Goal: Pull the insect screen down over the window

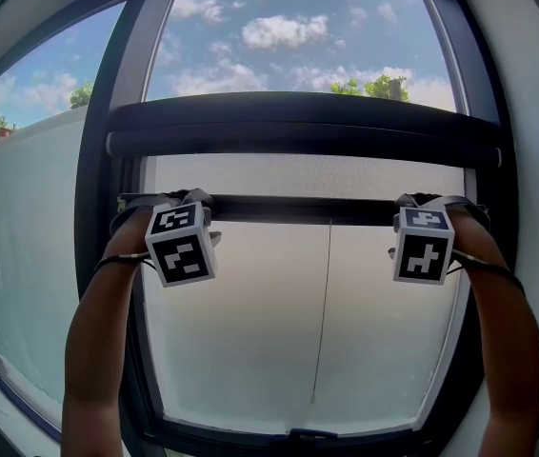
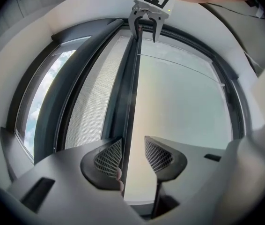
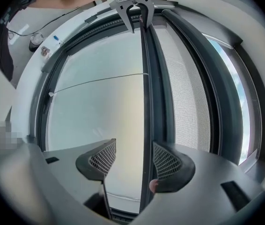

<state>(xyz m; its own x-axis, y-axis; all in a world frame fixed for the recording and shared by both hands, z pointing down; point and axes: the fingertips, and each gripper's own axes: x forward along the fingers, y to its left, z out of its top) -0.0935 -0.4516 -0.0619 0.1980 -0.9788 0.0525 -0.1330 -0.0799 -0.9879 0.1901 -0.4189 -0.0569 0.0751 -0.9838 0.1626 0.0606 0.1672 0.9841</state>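
Observation:
The insect screen [image 1: 298, 174] is partly down from its dark cassette [image 1: 298, 127]. Its black bottom bar [image 1: 298, 209] lies level across the window at mid-height. My left gripper [image 1: 168, 201] is at the bar's left end and my right gripper [image 1: 433, 201] at its right end. In the left gripper view the bar [image 2: 128, 102] runs between the jaws of the left gripper [image 2: 133, 156], close against one pad [image 2: 109, 157], with a gap to the other. In the right gripper view the bar [image 3: 147, 102] passes between the jaws of the right gripper [image 3: 135, 159], beside one pad [image 3: 167, 161]. Both stand open.
A thin pull cord [image 1: 324, 303] hangs from the bar's middle down to near the sill. The dark window frame [image 1: 93, 208] surrounds the opening, with a handle at the bottom rail [image 1: 309, 436]. A frosted panel [image 1: 22, 236] and sky lie outside.

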